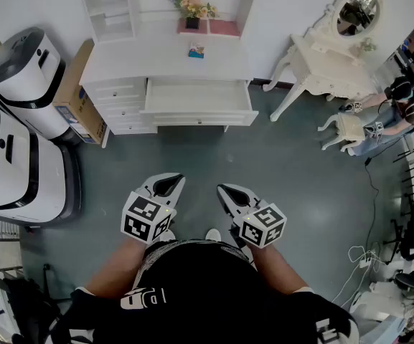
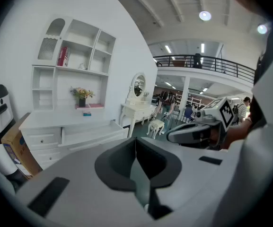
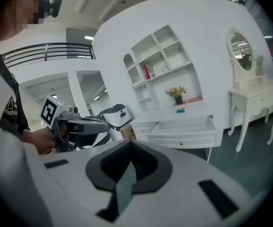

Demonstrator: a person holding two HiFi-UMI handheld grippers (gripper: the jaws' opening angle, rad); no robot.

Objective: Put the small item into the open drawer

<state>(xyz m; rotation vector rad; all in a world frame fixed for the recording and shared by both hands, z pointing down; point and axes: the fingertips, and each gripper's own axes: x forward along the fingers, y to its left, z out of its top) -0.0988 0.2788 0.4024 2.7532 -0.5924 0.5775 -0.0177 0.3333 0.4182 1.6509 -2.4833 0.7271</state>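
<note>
A white desk (image 1: 171,61) stands across the green floor with its wide drawer (image 1: 198,97) pulled open. A small teal item (image 1: 196,50) lies on the desk top, below a flower pot (image 1: 191,11). My left gripper (image 1: 171,182) and right gripper (image 1: 227,190) are held side by side close to my body, well short of the desk. Both are shut with nothing in them. The left gripper view has its jaws (image 2: 136,143) pressed together, with the drawer (image 2: 90,131) and item (image 2: 87,113) far off. In the right gripper view the jaws (image 3: 129,145) are likewise together, facing the drawer (image 3: 183,129) and item (image 3: 180,110).
Two large white-and-black machines (image 1: 19,74) (image 1: 16,165) and a cardboard box (image 1: 77,95) stand left of the desk. A white vanity table with a mirror (image 1: 336,59) and a stool (image 1: 349,129) stand at the right, with people and cables (image 1: 368,253) beyond.
</note>
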